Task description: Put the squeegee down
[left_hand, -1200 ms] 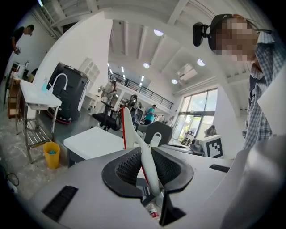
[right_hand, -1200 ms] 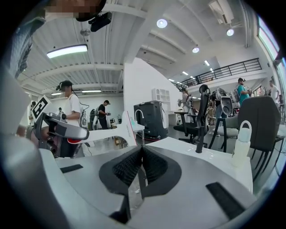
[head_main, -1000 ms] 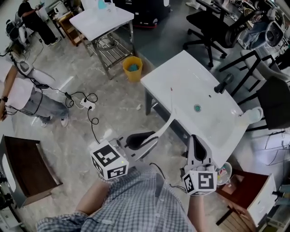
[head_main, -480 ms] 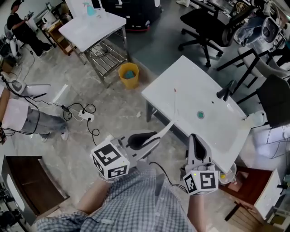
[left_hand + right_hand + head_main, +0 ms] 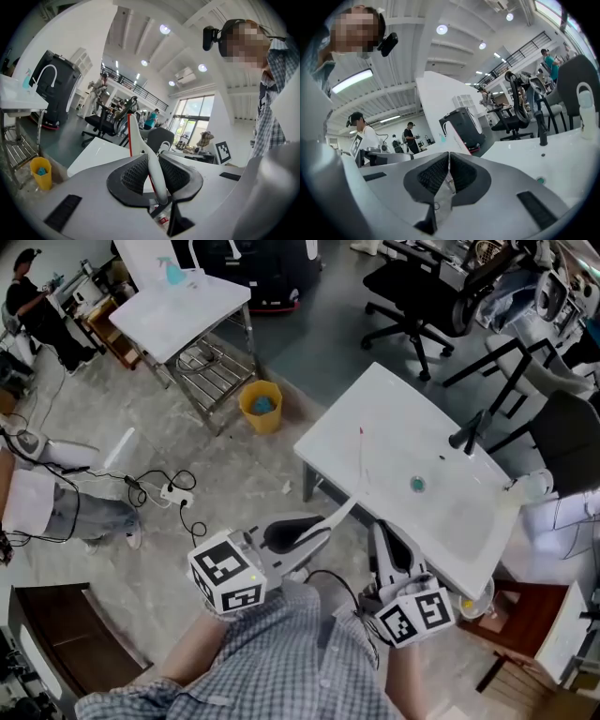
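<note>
My left claw (image 5: pixel 289 533) is clamped on the squeegee (image 5: pixel 343 508) by its white handle, blade end poking out over the near edge of the white tabletop (image 5: pixel 394 409), so it's not set down yet. Right claw (image 5: pixel 386 545) is closed on nothing, just beside that edge.

We have swung both tools along the table's (image 5: pixel 394 418) near edge. The right tool (image 5: pixel 381 532) has rolled, tilting its marker cube (image 5: pixel 415 615), and drawn nearer the left tool (image 5: pixel 305 529), whose squeegee (image 5: pixel 343 506) now reaches slightly deeper over the table.
</note>
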A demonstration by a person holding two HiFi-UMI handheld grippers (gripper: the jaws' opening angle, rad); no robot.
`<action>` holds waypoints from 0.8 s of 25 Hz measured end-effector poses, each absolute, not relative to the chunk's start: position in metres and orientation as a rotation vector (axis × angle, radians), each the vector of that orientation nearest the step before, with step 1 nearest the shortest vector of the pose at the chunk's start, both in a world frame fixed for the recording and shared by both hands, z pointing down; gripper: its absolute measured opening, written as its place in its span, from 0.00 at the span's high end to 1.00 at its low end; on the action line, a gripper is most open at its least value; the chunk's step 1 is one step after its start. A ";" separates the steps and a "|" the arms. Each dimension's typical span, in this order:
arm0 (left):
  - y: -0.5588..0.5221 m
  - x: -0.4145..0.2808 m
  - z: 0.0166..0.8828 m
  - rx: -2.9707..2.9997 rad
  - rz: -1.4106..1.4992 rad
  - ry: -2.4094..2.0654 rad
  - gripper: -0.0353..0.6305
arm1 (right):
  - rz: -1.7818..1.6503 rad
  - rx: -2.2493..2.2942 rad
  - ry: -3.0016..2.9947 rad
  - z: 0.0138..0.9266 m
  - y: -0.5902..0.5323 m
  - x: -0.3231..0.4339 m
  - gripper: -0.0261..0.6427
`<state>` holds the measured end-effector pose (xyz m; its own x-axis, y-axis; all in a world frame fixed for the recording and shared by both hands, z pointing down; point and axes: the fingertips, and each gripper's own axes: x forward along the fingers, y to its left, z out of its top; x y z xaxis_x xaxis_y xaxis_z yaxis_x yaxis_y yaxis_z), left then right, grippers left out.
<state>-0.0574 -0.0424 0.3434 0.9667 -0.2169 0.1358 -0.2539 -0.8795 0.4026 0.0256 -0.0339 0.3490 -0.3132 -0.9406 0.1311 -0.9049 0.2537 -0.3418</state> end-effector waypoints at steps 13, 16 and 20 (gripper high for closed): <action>-0.064 -0.060 0.340 2.675 0.077 -0.349 0.84 | -0.727 -1.568 2.384 0.352 -0.061 0.016 0.95; -0.072 -0.059 0.341 2.678 0.075 -0.341 0.84 | -0.824 -1.461 2.296 0.352 -0.073 0.020 0.94; -0.085 -0.054 0.343 2.664 0.069 -0.340 0.84 | -0.870 -1.402 2.288 0.353 -0.085 0.024 0.86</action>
